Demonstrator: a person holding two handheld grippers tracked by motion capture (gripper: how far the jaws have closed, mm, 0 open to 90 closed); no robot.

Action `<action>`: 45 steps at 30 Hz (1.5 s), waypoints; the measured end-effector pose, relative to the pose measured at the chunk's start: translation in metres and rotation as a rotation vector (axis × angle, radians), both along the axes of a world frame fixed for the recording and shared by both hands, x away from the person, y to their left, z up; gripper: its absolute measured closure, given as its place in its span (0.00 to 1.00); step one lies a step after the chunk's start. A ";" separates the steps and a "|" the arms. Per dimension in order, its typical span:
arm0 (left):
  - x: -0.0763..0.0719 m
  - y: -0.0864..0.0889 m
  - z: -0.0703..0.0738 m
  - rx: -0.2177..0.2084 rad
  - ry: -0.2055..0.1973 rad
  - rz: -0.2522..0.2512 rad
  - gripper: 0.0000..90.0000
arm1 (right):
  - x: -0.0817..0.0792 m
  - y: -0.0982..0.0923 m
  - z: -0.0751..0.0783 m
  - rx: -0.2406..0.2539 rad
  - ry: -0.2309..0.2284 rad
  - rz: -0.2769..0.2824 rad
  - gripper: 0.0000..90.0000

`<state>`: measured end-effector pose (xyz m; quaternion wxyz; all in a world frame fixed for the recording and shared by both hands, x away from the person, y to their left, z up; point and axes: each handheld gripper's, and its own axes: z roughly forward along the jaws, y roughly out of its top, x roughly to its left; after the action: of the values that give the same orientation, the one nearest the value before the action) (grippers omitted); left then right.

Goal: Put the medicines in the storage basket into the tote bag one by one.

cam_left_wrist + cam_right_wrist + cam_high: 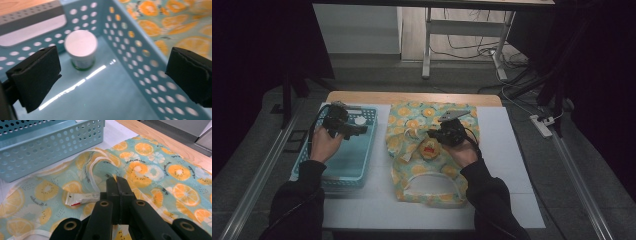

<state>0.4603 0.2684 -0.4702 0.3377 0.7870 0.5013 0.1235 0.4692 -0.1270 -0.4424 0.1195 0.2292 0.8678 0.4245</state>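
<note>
My left gripper (pixel 112 75) hangs wide apart inside the blue basket (pixel 140 62), short of the white-lidded jar (pixel 81 48) in its corner. The jar looks light and smooth-sided (take it below the lid). My right gripper (pixel 117 185) is clenched over the citrus-print bag (pixel 155 170) beside the basket; whether it pinches cloth, I cannot tell.

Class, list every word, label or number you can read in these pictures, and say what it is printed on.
Nothing reads clearly.
Fruit-print cloth: small cursive lines beside the orange slices, too small to read.
Small tube on the cloth: print too blurred.
White-lidded jar in the blue basket: label not legible.
</note>
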 end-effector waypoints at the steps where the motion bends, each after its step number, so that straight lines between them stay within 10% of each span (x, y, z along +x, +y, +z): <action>1: 0.002 0.000 -0.001 0.012 0.006 0.007 0.00 | 0.000 0.000 0.000 0.000 0.001 -0.001 1.00; 15: 0.035 0.003 -0.015 0.007 0.053 0.061 0.00 | 0.000 0.000 0.001 0.006 0.001 0.004 1.00; 22: 0.044 -0.002 -0.025 0.071 0.089 0.054 0.03 | 0.001 0.000 0.001 0.005 0.001 0.006 1.00; 38: 0.045 -0.009 -0.029 0.139 0.098 0.042 0.55 | 0.000 0.002 -0.001 -0.004 0.001 0.008 1.00; 45: 0.043 -0.011 -0.026 0.136 0.115 0.046 0.56 | 0.000 0.001 0.000 -0.002 0.001 0.005 1.00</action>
<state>0.5030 0.2573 -0.4961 0.2514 0.8022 0.5283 0.1195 0.4693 -0.1265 -0.4425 0.1183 0.2270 0.8687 0.4240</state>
